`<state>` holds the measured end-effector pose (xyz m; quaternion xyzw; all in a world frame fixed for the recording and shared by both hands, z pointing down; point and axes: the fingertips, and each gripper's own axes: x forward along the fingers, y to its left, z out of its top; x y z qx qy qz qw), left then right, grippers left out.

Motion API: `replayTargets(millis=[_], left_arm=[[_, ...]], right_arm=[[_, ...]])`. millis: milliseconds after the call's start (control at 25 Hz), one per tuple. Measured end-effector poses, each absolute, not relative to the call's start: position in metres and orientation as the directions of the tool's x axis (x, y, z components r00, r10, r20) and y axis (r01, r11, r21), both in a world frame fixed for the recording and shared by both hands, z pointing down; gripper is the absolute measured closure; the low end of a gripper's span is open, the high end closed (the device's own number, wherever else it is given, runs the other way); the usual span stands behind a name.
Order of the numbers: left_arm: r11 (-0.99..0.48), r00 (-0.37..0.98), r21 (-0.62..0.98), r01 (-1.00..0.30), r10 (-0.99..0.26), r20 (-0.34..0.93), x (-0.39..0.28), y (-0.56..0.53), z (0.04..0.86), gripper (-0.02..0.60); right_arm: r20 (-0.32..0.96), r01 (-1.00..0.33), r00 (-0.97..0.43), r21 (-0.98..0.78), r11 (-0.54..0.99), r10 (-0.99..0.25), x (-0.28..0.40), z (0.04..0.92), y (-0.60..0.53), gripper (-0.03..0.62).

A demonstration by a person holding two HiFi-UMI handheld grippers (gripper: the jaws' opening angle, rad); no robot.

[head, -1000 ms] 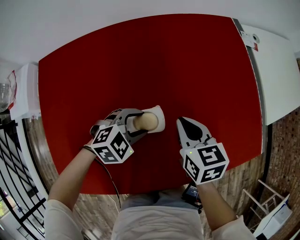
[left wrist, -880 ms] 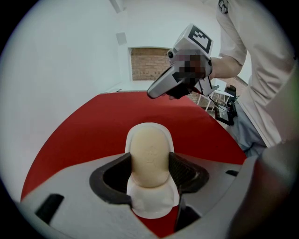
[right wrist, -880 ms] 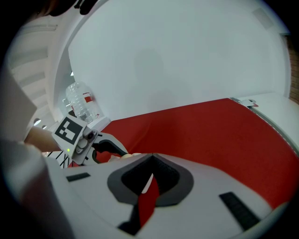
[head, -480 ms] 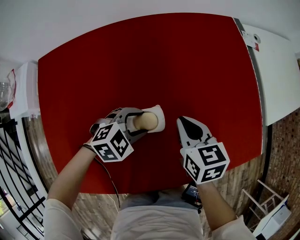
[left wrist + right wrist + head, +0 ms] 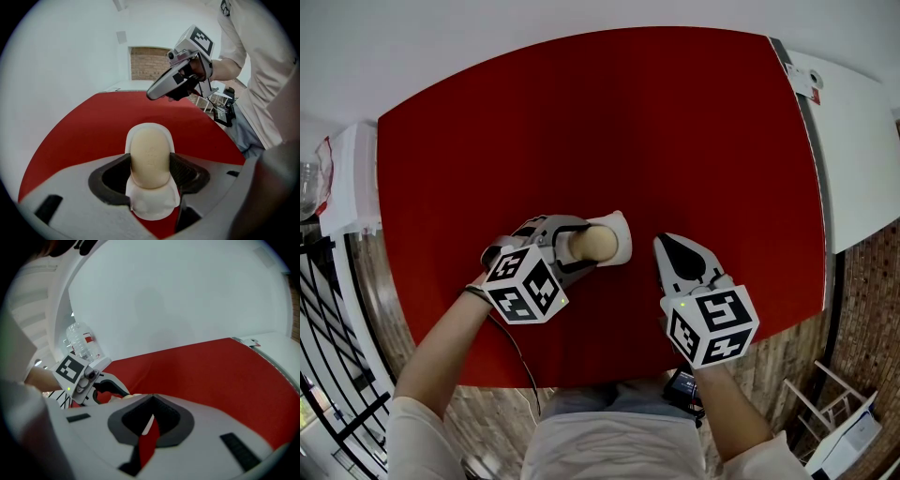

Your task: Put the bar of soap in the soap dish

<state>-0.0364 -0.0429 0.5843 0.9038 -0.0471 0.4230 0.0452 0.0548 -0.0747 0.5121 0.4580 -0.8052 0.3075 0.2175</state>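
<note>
Near-left on the table (image 5: 675, 141), the left gripper (image 5: 584, 246) is clamping the soap bar (image 5: 149, 152) over the soap dish (image 5: 151, 206), risking shoving the dish.

The oval, cream-coloured bar of soap (image 5: 150, 157) sits over the white soap dish (image 5: 152, 206), its sides touching the dark pads of the left gripper (image 5: 149, 174). The dish rests on the red table (image 5: 93, 126), nearer the person's side.

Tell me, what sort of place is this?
Probably a room in a home rather than a lab, though I can't be sure: a red table stands against a plain white wall, with exposed brickwork and a black metal railing nearby.
</note>
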Motion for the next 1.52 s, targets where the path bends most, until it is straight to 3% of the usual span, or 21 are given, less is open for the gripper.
replayTargets(millis=[440,1200,1520], left_arm=[[-0.994,0.644,0.059,-0.087,-0.011,0.765,-0.037,-0.040,0.582,0.288],[-0.992,0.645,0.042,-0.119,-0.046,0.763,-0.042,-0.041,0.562,0.289],[-0.988,0.641,0.003,-0.153,-0.097,0.761,-0.050,-0.035,0.526,0.387]], right_arm=[[0.631,-0.872,-0.485,-0.295,0.392,-0.605,0.054,0.511,-0.078,0.591],[0.616,-0.870,-0.488,-0.286,0.402,-0.618,0.055,0.495,-0.079,0.591],[0.600,-0.862,-0.499,-0.266,0.432,-0.625,0.055,0.466,-0.064,0.591]])
